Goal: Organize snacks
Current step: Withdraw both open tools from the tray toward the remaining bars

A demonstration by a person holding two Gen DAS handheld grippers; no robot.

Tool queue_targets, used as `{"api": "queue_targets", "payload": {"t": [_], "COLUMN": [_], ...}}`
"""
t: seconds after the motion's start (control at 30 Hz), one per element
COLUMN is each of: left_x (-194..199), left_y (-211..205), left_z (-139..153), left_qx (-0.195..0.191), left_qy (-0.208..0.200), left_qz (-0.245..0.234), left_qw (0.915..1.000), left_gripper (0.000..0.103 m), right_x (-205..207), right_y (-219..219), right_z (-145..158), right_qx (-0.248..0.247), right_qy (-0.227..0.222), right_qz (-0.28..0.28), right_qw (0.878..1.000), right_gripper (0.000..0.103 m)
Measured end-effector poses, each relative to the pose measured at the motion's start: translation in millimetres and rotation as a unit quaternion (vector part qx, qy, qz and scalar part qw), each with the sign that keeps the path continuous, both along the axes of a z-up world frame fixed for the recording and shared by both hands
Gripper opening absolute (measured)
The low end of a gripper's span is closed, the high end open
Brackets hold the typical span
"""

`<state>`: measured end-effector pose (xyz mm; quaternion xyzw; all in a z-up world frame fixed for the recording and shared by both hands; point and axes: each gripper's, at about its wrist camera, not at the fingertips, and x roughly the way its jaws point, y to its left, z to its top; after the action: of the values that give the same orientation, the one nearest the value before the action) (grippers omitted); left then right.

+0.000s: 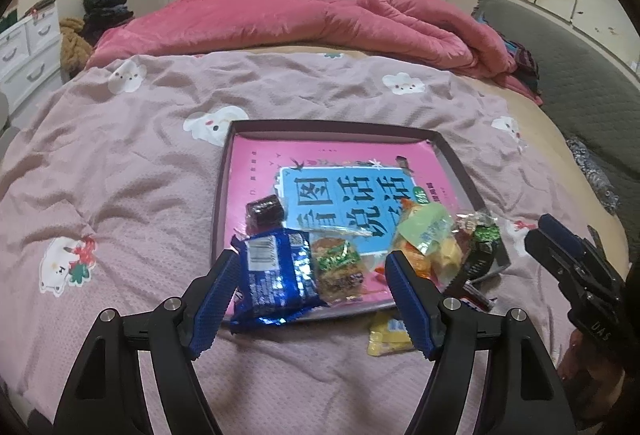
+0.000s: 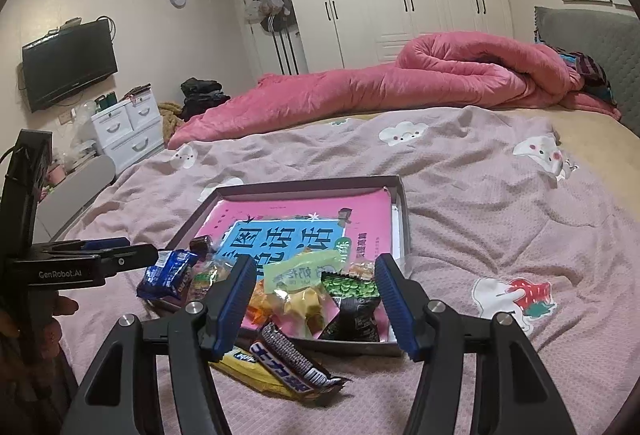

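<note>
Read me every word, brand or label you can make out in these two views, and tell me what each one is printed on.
"GenRobot.AI": on the side of the left tool, seen from the right wrist.
"UAS": on the body of the right tool, seen from the left wrist.
Large Chinese characters on the pink book in the tray: upside down here, not read with confidence.
Print on the blue packet and brown bar: too small or blurred.

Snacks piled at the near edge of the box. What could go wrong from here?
1. The blue packet overhangs the box's near rim; a nudge could tip it onto the bedspread.
2. The yellow packet and the dark striped bar lie outside the box, low under the right tool, and could be overlooked.
</note>
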<state>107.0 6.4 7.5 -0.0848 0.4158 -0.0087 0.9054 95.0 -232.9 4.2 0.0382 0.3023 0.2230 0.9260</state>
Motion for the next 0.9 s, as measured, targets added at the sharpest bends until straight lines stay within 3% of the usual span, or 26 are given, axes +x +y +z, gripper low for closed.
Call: {"api": "queue_targets", "payload": {"t": [0.53,0.9], "left_x": [-18,-29], "left_y": [-16,-31], "left_z": [-9,-33], "left_qx": [-0.039,-0.069], "left_qy": [0.044,0.099], "left_qz": [-0.028,-0.029], "left_qw": [0.9979,0.9923], "left_gripper": [0.078,0.078], "right_x": [-21,-29], "right_y": [6,9], "right_z": [1,-13], "right_qx": [-0.016,-0.062], "right_qy": [0.018,0.046], "right_qz": [0.020,0.029], "right_qw": [1.000,0.997], "right_gripper": [0.066,0.066]}}
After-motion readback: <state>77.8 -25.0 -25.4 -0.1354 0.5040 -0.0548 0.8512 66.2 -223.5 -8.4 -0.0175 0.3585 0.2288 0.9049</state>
